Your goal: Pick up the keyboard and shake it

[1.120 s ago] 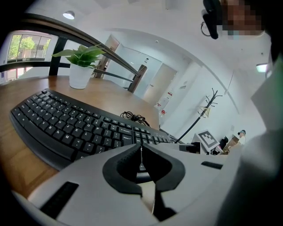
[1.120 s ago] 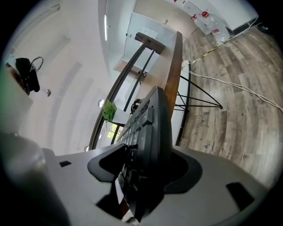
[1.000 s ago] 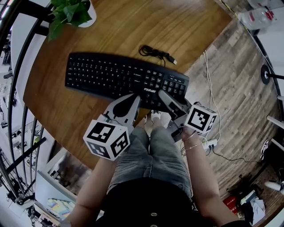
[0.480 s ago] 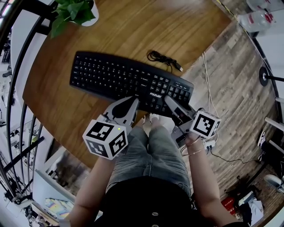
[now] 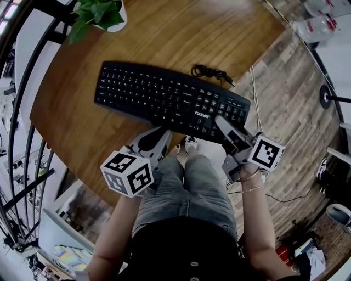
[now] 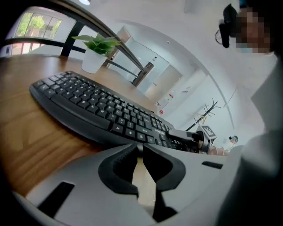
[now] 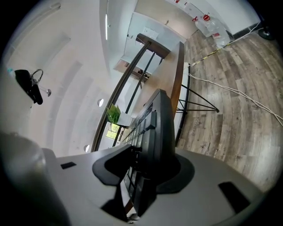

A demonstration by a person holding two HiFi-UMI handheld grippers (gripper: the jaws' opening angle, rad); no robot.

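While the right gripper [image 5: 224, 125] clamps the keyboard [image 5: 164, 96] at its right end, which overhangs the wooden table [image 5: 71, 126], the left gripper [image 5: 163, 133] is pinched together on nothing, just short of the front edge. Contact there: can't tell. Whether it's lifted off the table: can't tell either. Right gripper view shows the keyboard edge-on, most keys hidden. The potted plant [image 5: 101, 13] is cut off at the top of the head view.

Blue jeans [image 5: 186, 189], black top [image 5: 184, 247]
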